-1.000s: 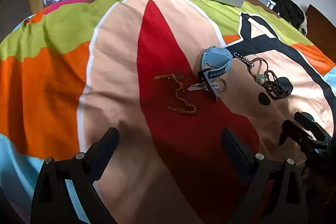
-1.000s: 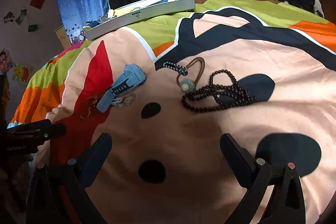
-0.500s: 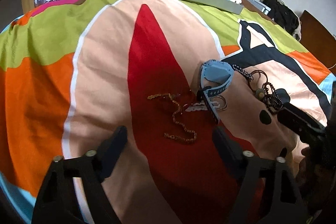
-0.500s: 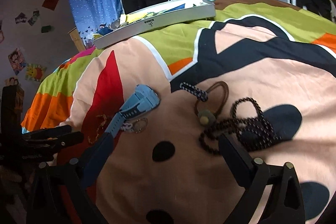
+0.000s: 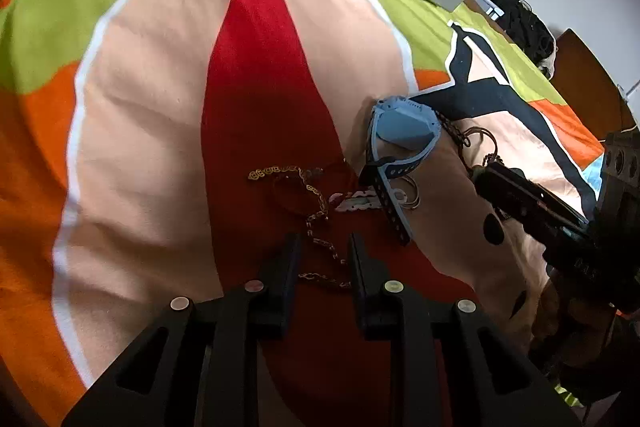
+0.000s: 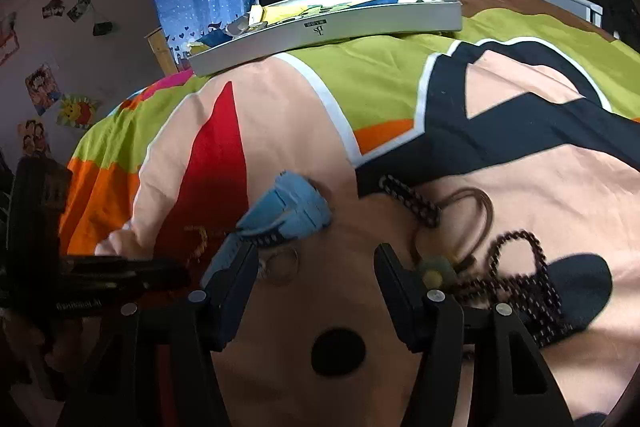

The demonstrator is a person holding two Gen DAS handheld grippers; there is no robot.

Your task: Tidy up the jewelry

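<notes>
Left claw (image 5: 323,247) low over the colourful patchwork bedspread (image 5: 140,107), fingers narrowed but apart, straddling the thin gold chain necklace (image 5: 316,211) on the red patch. Pale blue rubber-strapped watch (image 6: 286,213) just right of it. Right claw (image 6: 316,259) gaping wide, empty, beside the dark beaded bracelet (image 6: 532,287).

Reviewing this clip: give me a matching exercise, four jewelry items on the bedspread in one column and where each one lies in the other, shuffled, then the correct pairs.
Items
1. gold chain
2. blue watch
3. dark bead strand
4. grey tray

Places
A. at the far edge of the bed, holding papers
B. on the red patch, its near end between the fingers of the left gripper
C. partly over a black spot, to the right of the right gripper
D. case on the peach fabric, strap running toward the red patch

Pairs: 1-B, 2-D, 3-C, 4-A
</notes>
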